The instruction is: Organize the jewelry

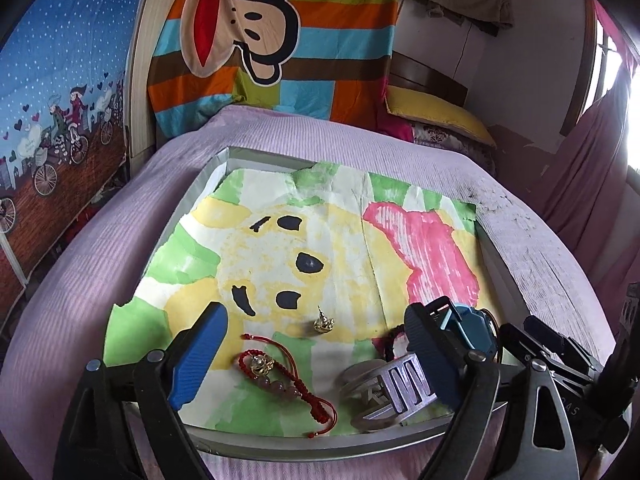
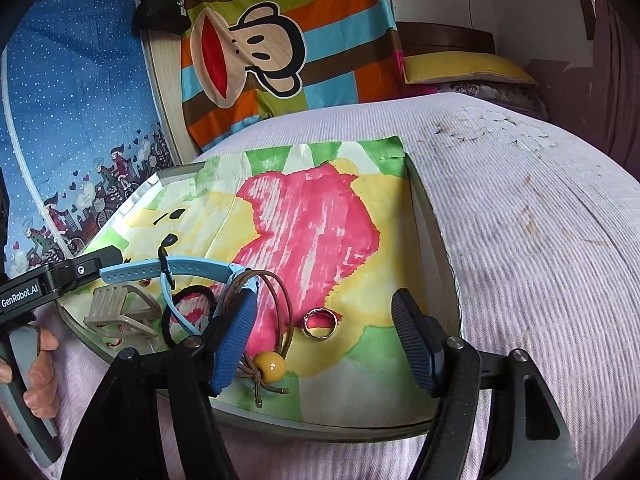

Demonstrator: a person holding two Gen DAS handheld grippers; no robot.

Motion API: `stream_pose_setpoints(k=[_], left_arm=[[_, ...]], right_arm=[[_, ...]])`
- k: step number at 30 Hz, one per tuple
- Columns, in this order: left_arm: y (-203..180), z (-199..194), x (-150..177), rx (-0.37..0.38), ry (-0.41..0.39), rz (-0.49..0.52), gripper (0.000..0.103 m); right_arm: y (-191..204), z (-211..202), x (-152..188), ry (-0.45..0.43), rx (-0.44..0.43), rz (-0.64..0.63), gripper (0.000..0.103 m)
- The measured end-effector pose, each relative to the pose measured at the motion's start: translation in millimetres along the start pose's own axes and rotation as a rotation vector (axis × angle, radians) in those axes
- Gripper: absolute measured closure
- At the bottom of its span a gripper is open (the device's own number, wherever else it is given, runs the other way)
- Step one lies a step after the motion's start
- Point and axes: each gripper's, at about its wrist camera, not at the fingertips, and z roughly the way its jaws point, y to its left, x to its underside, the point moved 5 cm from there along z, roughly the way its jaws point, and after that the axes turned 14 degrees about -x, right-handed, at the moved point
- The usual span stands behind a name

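A grey tray (image 1: pixel 256 446) lined with a painted paper sits on the bed. In the left wrist view my left gripper (image 1: pixel 316 356) is open over a red cord bracelet with pink beads (image 1: pixel 280 380), a gold earring (image 1: pixel 323 324), a grey hair clip (image 1: pixel 392 392) and a blue watch (image 1: pixel 476 328). In the right wrist view my right gripper (image 2: pixel 324 344) is open and empty, its fingers either side of a silver ring (image 2: pixel 320 322). A brown cord with a yellow bead (image 2: pixel 270 364) lies by its left finger, near the blue watch strap (image 2: pixel 160 270) and a black hair tie (image 2: pixel 180 312).
The tray rests on a lilac bedspread (image 2: pixel 520 240). A striped monkey-print cloth (image 1: pixel 272 40) hangs behind, and a blue bicycle-print curtain (image 1: pixel 52 120) hangs on the left. A yellow pillow (image 2: pixel 460 68) lies at the back right. The other gripper's body (image 1: pixel 568 360) crowds the tray's right front.
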Motion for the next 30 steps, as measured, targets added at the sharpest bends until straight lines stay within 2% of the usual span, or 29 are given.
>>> stream_pose_setpoints(k=[3,9,12,30], left_arm=[[1.2,-11.2,-1.0,-0.037,-0.062,0.019,0.002],[11.1,-23.4,1.3,-0.063,-0.097,0.003,0.000],[18.0,-30.6,4.0,-0.063,-0.115,-0.013,0.000],[32.4,-97.2,27.4,-0.092,-0.252,0.042,0.000]], right_arm=[[0.6,-7.2,-1.0,-0.024,-0.004,0.002,0.025],[7.5,-25.1,-2.8,-0.077,-0.003,-0.024,0.007],[11.4,-35.3,-2.5,-0.101,-0.002,-0.037,0.003],[44.6,-88.6,14.2,-0.177,-0.017,-0.087,0.002]])
